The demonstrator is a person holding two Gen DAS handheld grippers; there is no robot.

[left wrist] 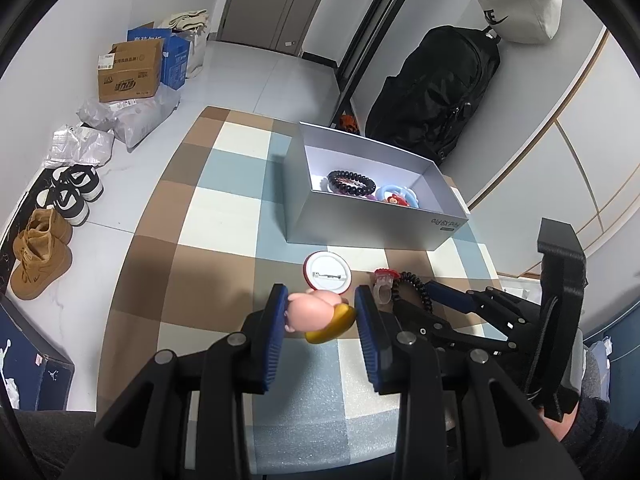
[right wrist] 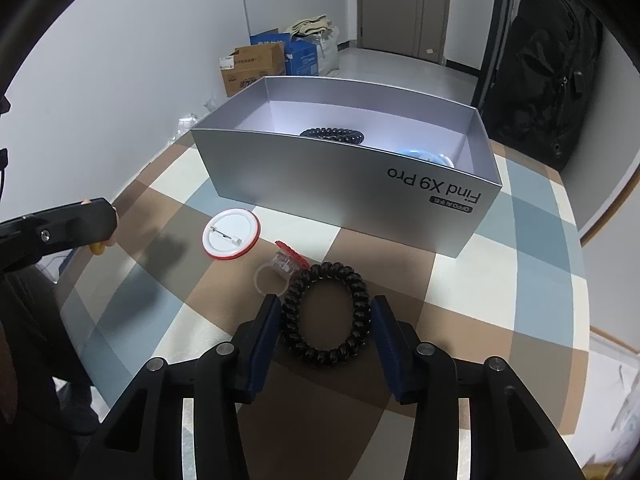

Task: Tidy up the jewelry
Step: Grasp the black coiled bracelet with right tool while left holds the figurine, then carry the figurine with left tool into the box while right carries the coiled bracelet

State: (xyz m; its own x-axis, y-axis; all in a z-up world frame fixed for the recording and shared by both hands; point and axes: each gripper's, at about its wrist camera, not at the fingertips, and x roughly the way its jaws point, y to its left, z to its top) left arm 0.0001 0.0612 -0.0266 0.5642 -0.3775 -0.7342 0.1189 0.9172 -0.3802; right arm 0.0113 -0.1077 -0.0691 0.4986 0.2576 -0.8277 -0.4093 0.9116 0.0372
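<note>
Here, a glossy black coil bracelet (right wrist: 325, 314) lies flat.

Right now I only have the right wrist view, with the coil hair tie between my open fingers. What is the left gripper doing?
Observer: The left gripper is open around a pink figure on a yellow base, not yet clamped.
Operator: What's in the box besides the dark beads?
Observer: A blue ring toy with a red character lies beside the bead bracelet in the silver box.
Operator: Anything else there?
Observer: A bit of something purple shows between those two; I cannot identify it.
</note>
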